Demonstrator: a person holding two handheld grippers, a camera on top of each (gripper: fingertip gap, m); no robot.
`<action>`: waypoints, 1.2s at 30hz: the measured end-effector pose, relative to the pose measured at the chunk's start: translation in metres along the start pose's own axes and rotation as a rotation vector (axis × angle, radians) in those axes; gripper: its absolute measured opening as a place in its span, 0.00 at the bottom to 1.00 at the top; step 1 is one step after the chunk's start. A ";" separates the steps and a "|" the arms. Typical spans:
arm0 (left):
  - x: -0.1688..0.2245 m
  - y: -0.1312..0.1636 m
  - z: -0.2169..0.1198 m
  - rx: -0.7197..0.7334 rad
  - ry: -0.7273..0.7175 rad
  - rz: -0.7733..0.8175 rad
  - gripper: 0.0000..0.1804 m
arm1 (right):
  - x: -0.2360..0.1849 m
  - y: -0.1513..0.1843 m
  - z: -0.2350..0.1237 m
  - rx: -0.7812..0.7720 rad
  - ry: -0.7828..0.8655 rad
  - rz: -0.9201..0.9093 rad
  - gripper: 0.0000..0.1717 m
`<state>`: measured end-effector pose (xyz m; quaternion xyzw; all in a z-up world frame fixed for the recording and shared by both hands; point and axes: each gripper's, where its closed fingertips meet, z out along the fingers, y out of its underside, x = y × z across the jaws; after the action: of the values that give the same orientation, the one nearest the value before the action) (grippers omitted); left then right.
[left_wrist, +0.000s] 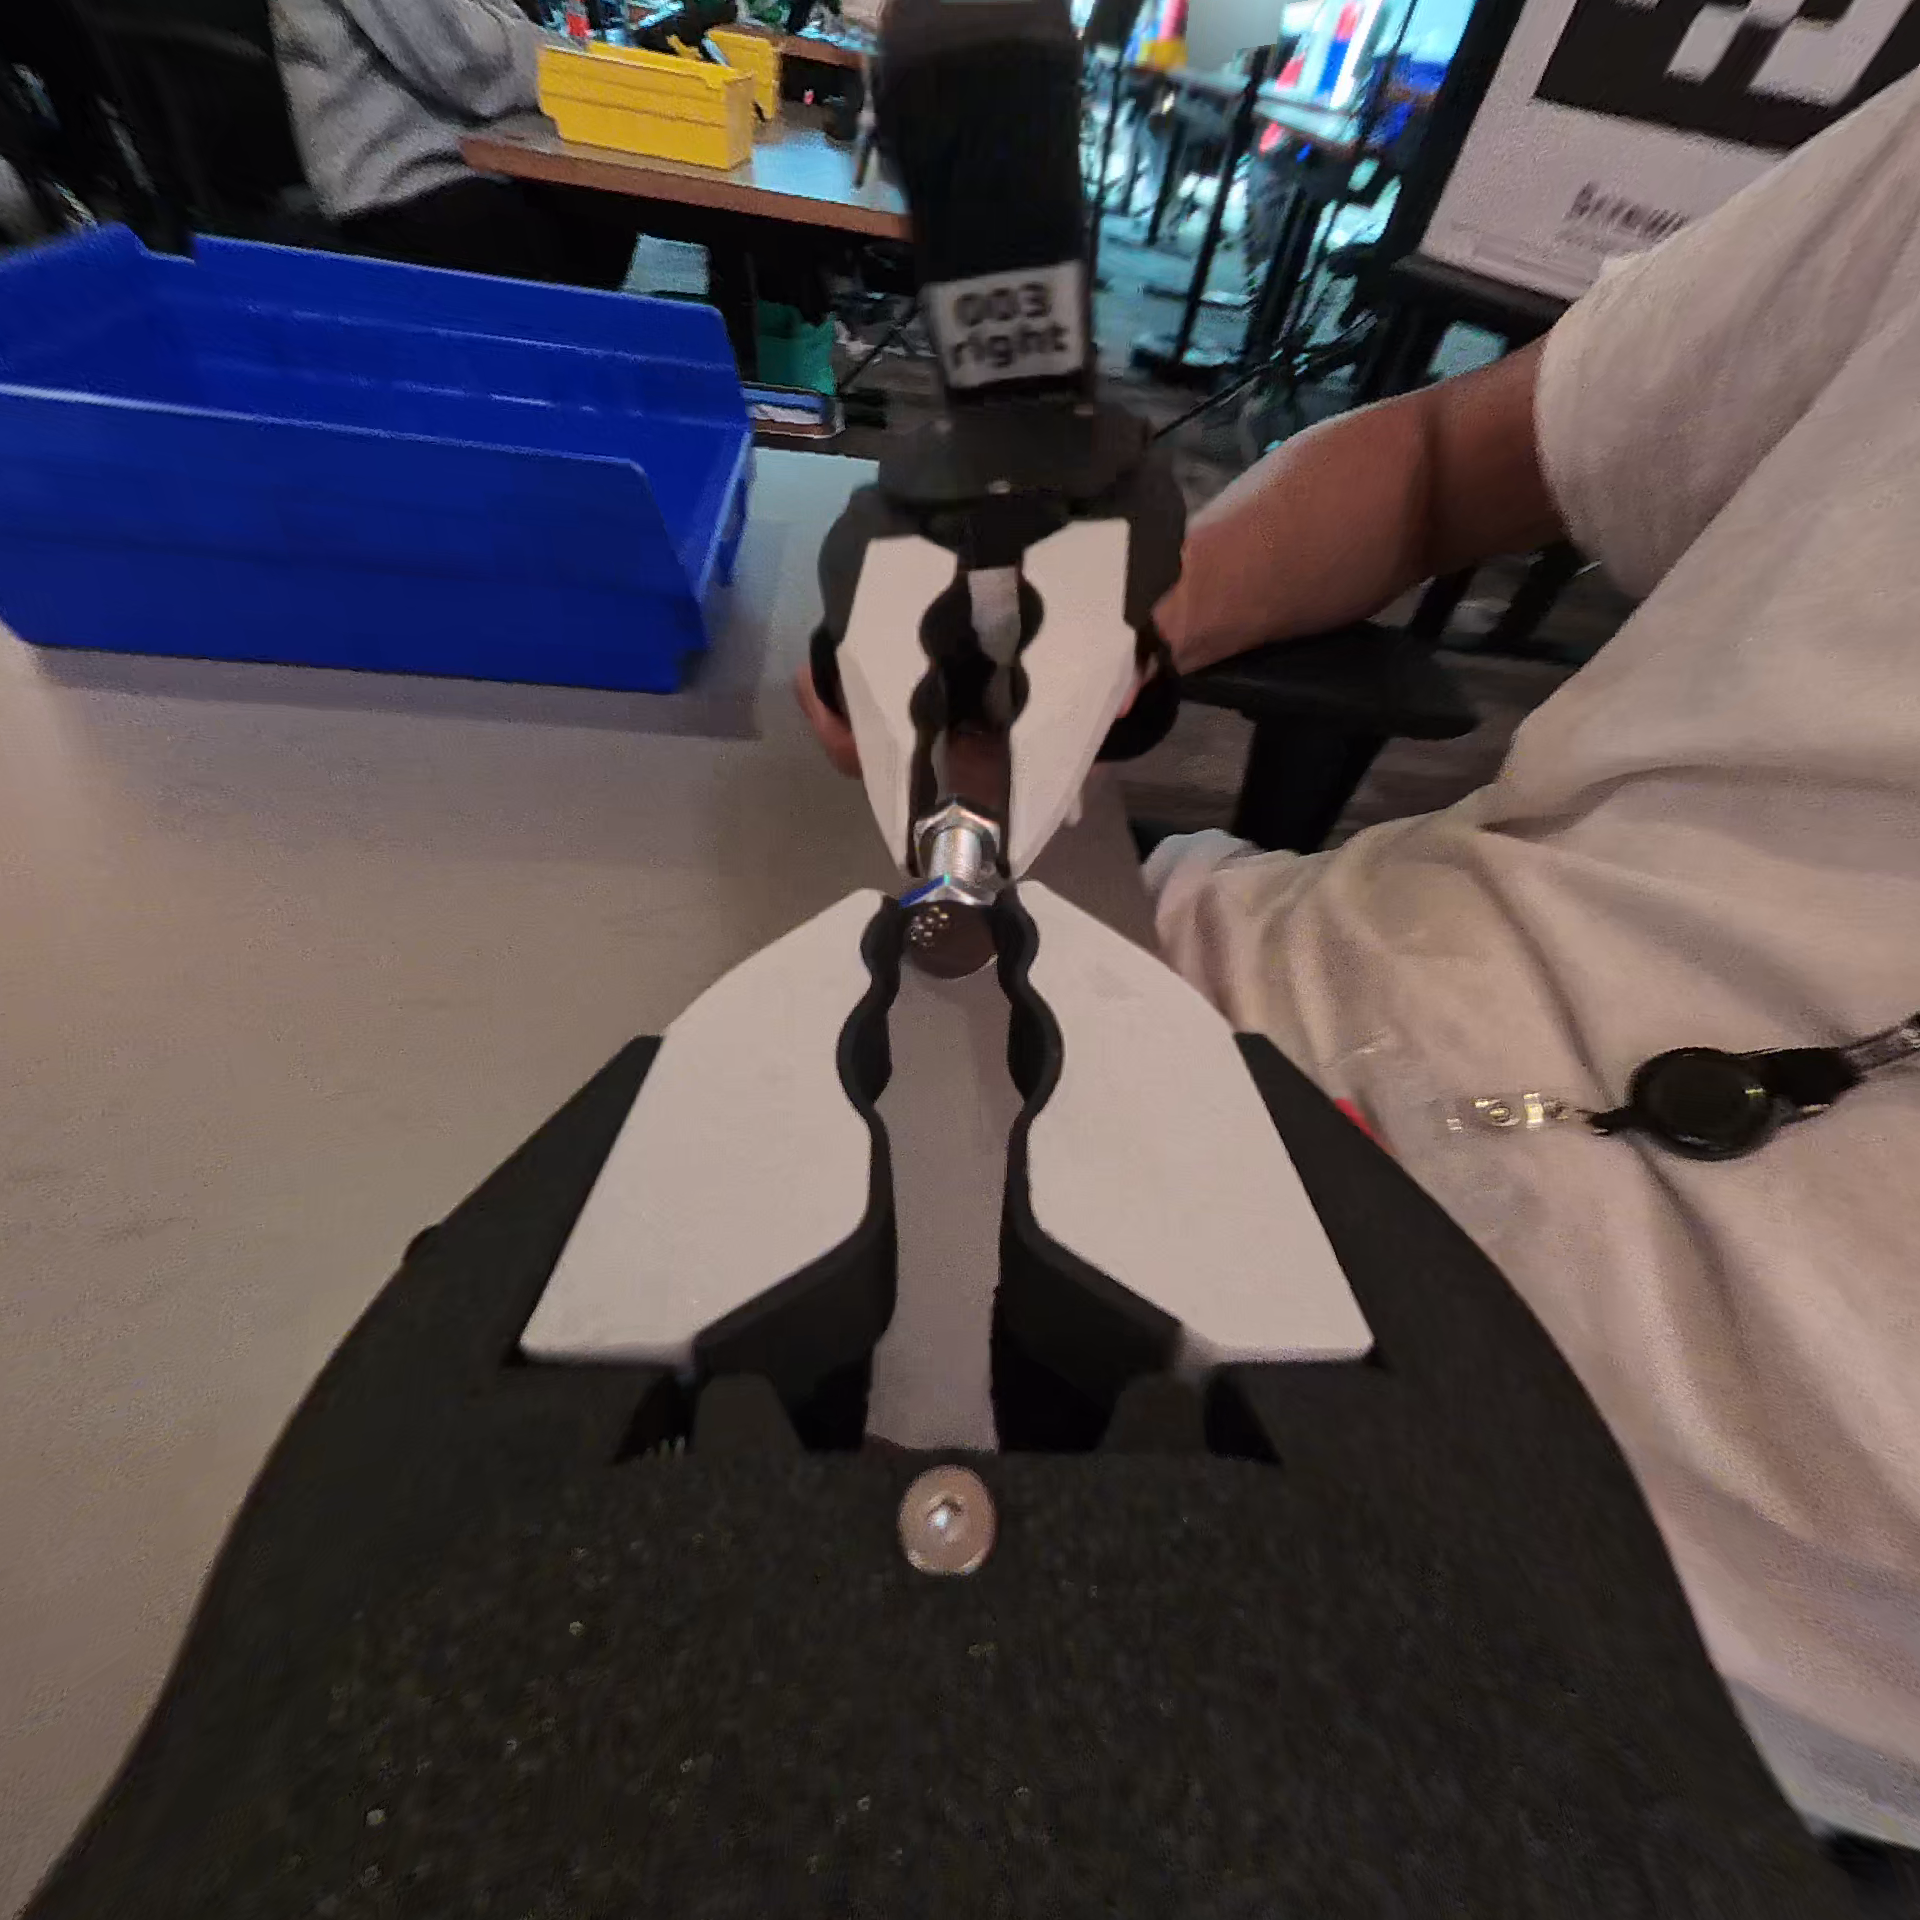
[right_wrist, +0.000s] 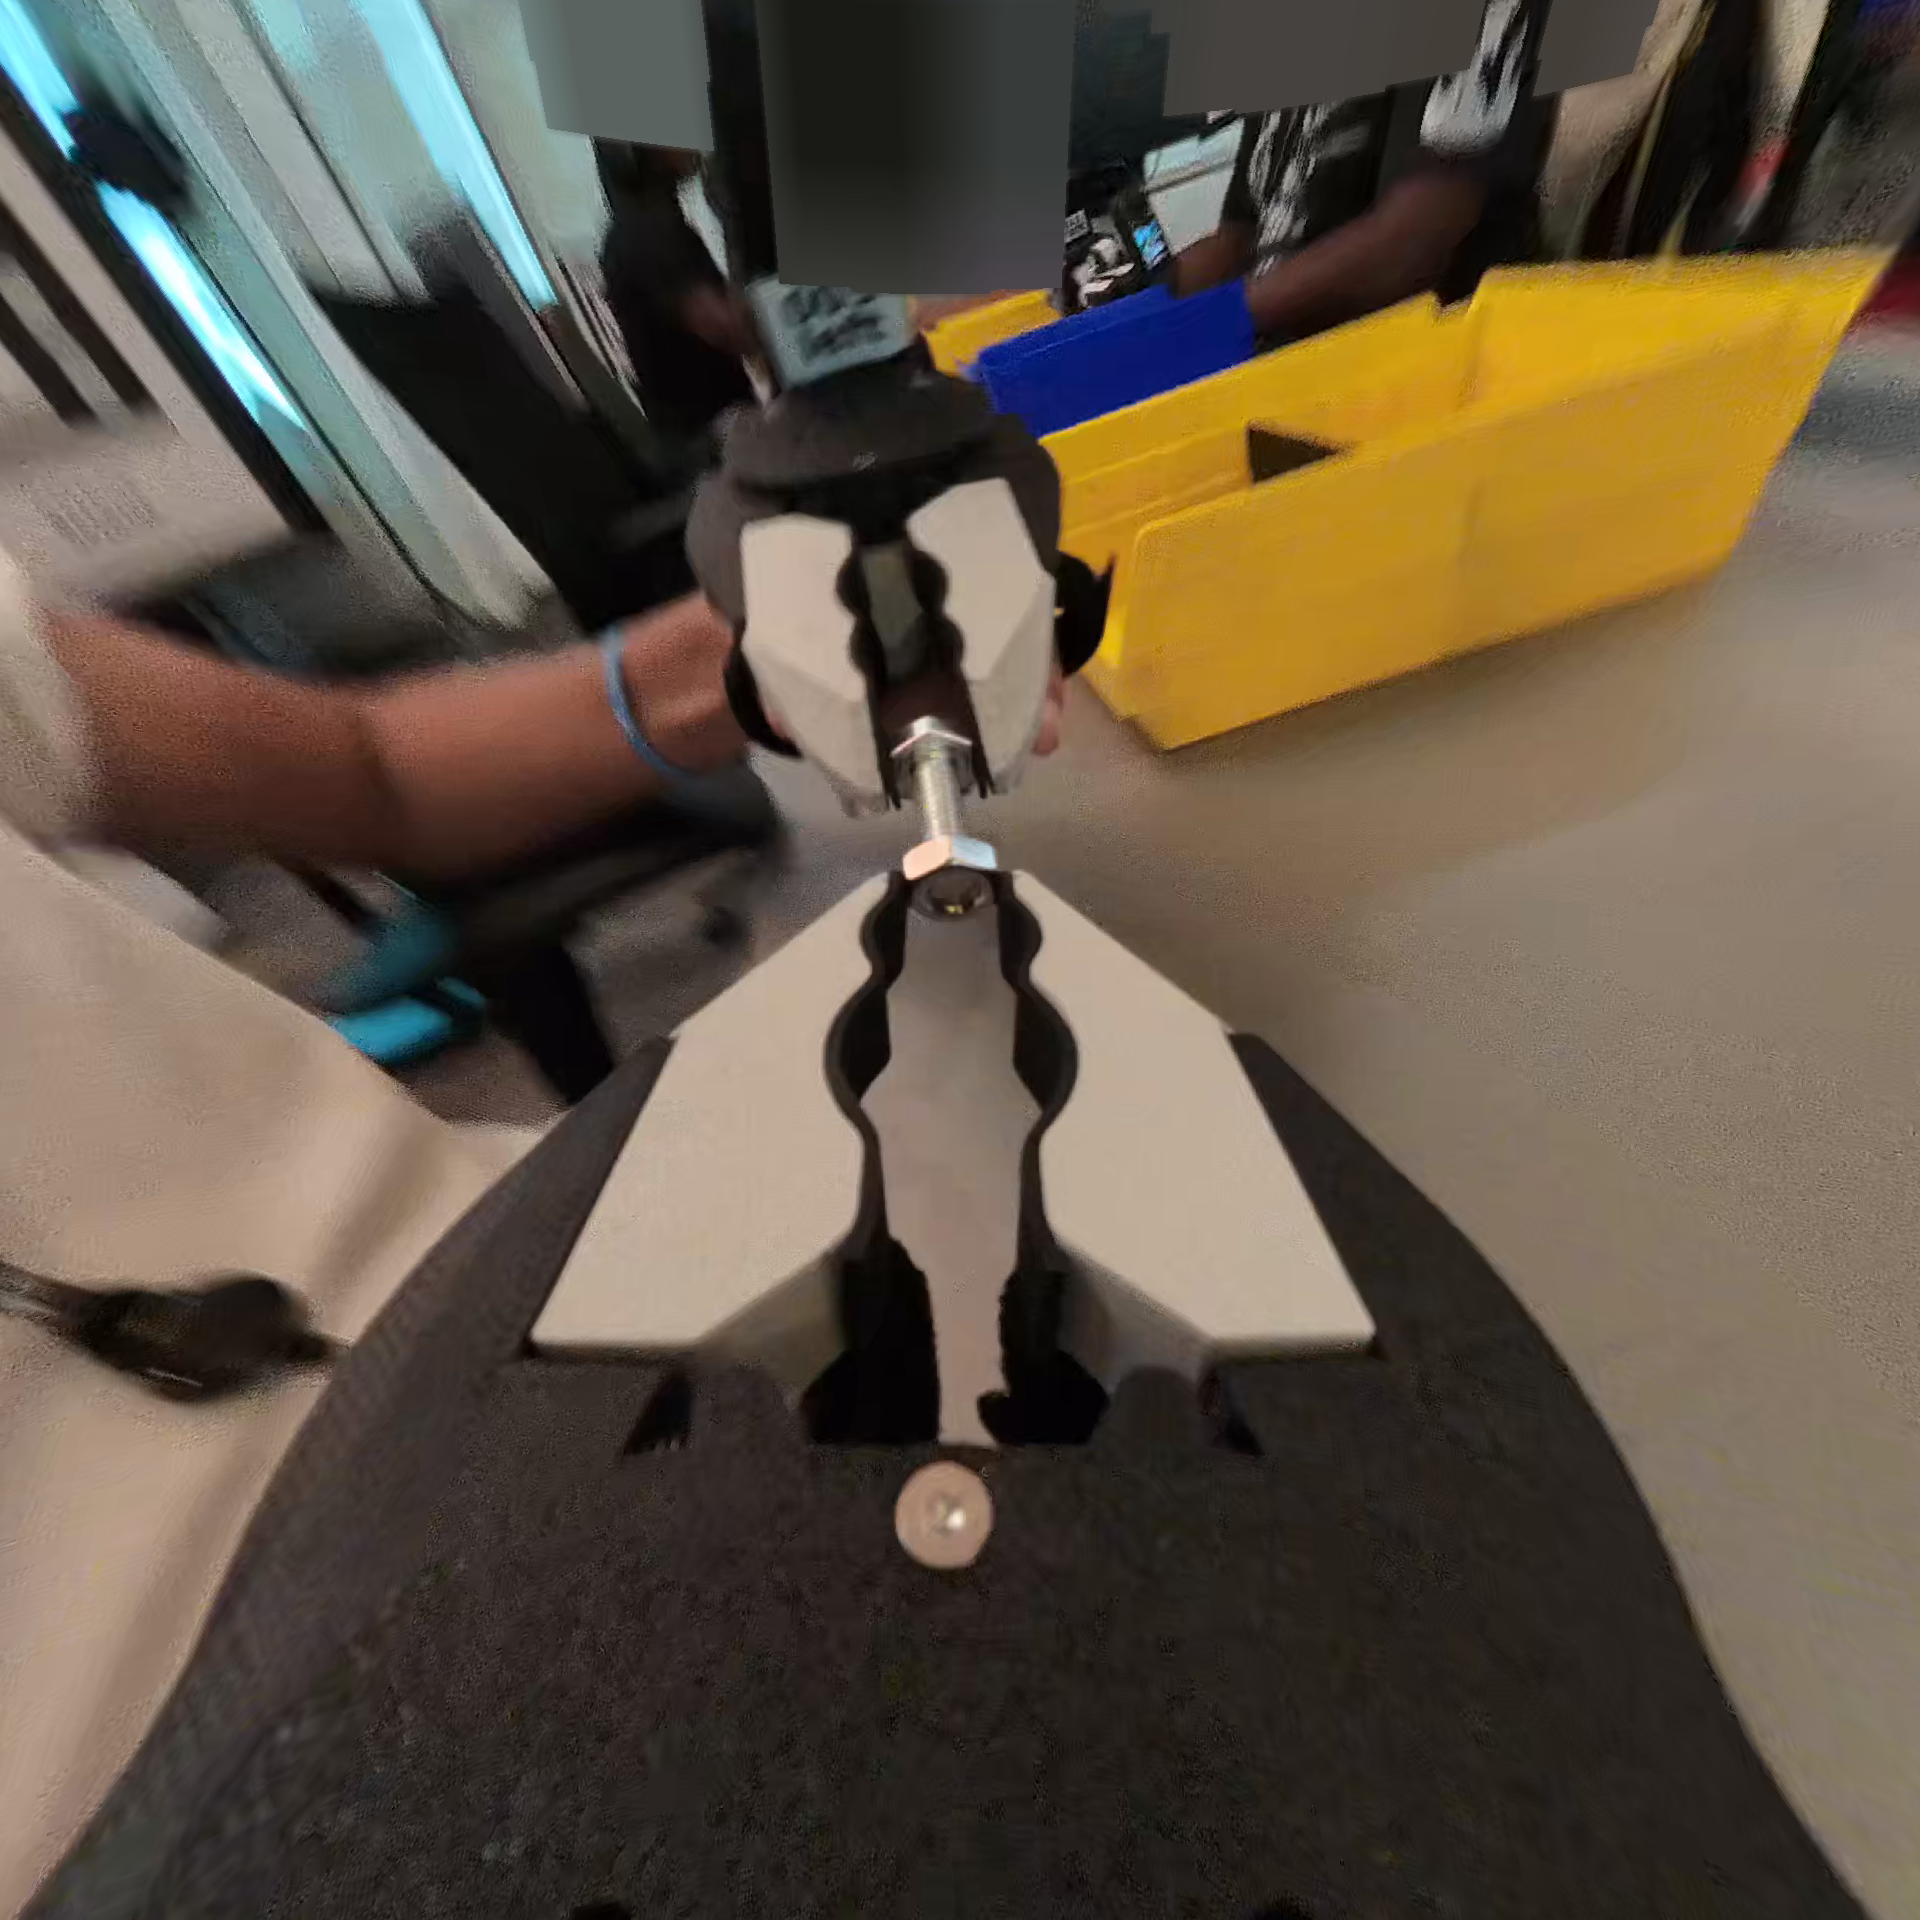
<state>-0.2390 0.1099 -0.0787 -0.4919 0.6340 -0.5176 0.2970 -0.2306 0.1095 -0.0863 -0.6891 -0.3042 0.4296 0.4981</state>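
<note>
A silver bolt is held in the air between my two grippers, which face each other tip to tip. My left gripper is shut on the bolt's head, whose dark end face looks at the camera. My right gripper is shut on a silver hex nut that sits on the bolt's threaded shaft. In the left wrist view the right gripper shows beyond my fingertips with the nut between its pads. In the right wrist view the left gripper shows pinching the bolt's hex head.
A blue bin stands on the pale table to the far left. A yellow bin and a second blue bin stand on the other side. A person in a white shirt is close by, forearms behind both grippers. My left and right fingertips are right by each other.
</note>
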 end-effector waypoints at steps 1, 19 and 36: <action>-0.002 0.001 0.000 -0.011 -0.032 0.035 0.10 | 0.002 -0.001 0.000 0.033 -0.048 0.177 0.10; 0.000 -0.014 -0.007 0.141 0.124 -0.235 0.10 | 0.003 0.003 -0.014 -0.137 0.385 -0.878 0.32; 0.010 -0.002 0.005 0.086 0.219 -0.337 0.10 | -0.010 -0.006 -0.009 -0.158 0.507 -1.524 0.10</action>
<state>-0.2374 0.0985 -0.0766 -0.5188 0.5486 -0.6368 0.1563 -0.2265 0.0995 -0.0763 -0.4019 -0.5978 -0.2205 0.6576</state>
